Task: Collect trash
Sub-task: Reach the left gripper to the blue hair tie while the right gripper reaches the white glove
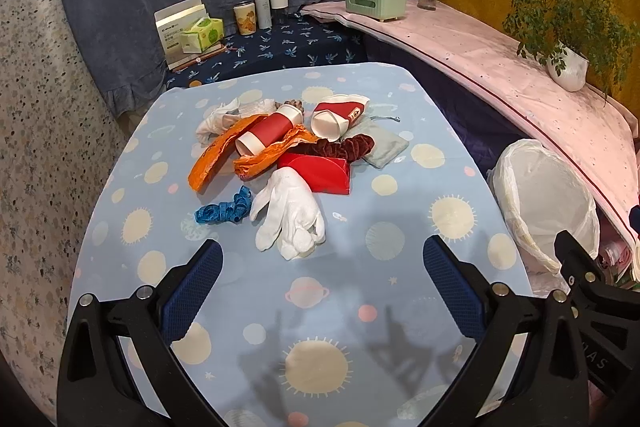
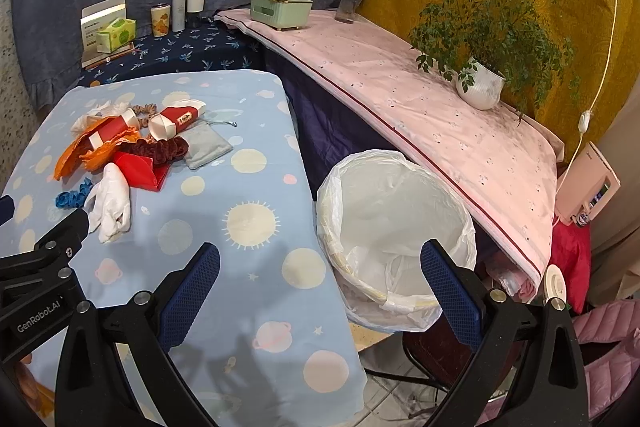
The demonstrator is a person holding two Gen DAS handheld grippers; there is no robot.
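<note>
A pile of trash lies mid-table: two red paper cups on their sides, orange wrapper, a red carton, a white glove, a blue strip, a dark red scrunchie and a grey pouch. The pile also shows in the right wrist view. A bin lined with a white bag stands at the table's right edge. My left gripper is open and empty, just short of the glove. My right gripper is open and empty, over the table edge by the bin.
The table has a light blue cloth with suns and planets. Behind it are a tissue pack, cans and bottles. A pink-covered shelf at the right holds a green box, a vase and a potted plant.
</note>
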